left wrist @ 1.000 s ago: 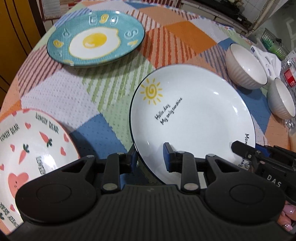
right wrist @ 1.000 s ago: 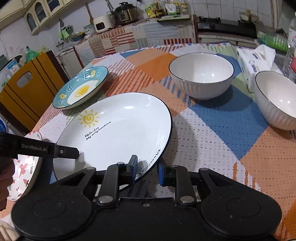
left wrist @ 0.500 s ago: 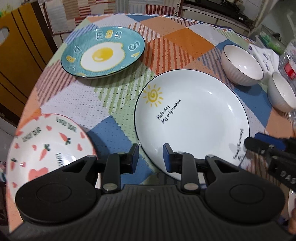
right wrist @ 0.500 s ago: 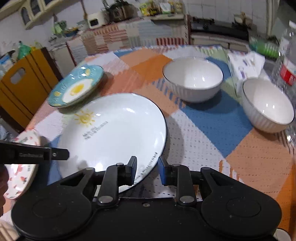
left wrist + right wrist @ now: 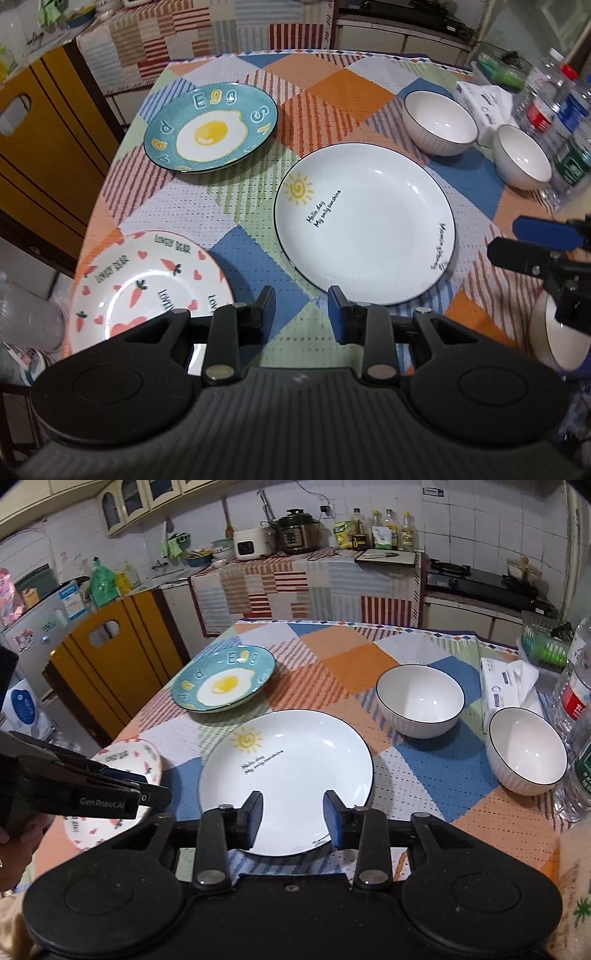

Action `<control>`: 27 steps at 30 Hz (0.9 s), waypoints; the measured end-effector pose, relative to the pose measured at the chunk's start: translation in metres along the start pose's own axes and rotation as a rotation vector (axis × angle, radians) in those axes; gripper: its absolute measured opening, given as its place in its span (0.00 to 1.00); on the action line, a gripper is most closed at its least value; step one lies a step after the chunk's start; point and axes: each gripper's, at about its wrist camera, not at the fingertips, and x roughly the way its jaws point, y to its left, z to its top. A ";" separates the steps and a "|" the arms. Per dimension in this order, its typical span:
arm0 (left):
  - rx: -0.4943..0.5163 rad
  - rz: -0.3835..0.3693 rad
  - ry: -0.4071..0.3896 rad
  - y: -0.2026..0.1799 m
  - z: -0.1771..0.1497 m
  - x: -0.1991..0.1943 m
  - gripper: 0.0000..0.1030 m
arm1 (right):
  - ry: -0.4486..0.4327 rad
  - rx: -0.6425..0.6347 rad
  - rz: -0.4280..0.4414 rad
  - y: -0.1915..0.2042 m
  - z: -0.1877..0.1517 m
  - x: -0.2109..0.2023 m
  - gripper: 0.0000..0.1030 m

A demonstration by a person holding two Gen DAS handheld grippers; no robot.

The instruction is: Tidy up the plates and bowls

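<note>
The white sun plate [image 5: 364, 225] [image 5: 288, 771] lies flat mid-table. A teal egg plate [image 5: 210, 129] [image 5: 225, 683] sits behind it to the left. The carrot-and-heart plate [image 5: 147, 288] [image 5: 125, 760] rests at the near left edge. Two white bowls [image 5: 421, 701] [image 5: 526, 751] stand on the right. My left gripper [image 5: 301, 314] hovers above the cloth between the carrot plate and the sun plate, its jaws parting slightly and empty. My right gripper [image 5: 291, 805] hangs over the sun plate's near rim, jaws opening, pads clear of it.
Water bottles [image 5: 576, 701], a tissue pack [image 5: 509, 686] and a green basket [image 5: 543, 650] crowd the right side. A yellow-brown chair [image 5: 110, 664] stands off the left edge. Another white dish [image 5: 554, 332] shows partly behind the right gripper [image 5: 535, 243].
Both grippers let go of the sun plate's near rim, rose and drew back. The right jaws widened clearly. The plate now lies flat on the cloth.
</note>
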 end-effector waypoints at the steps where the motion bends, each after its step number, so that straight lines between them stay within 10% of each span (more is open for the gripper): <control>1: 0.009 0.003 -0.003 0.000 -0.002 -0.005 0.29 | -0.003 -0.004 0.013 0.002 0.000 -0.005 0.44; 27: -0.037 0.035 -0.072 0.109 -0.072 -0.079 0.47 | -0.073 -0.231 0.134 0.073 -0.026 -0.019 0.67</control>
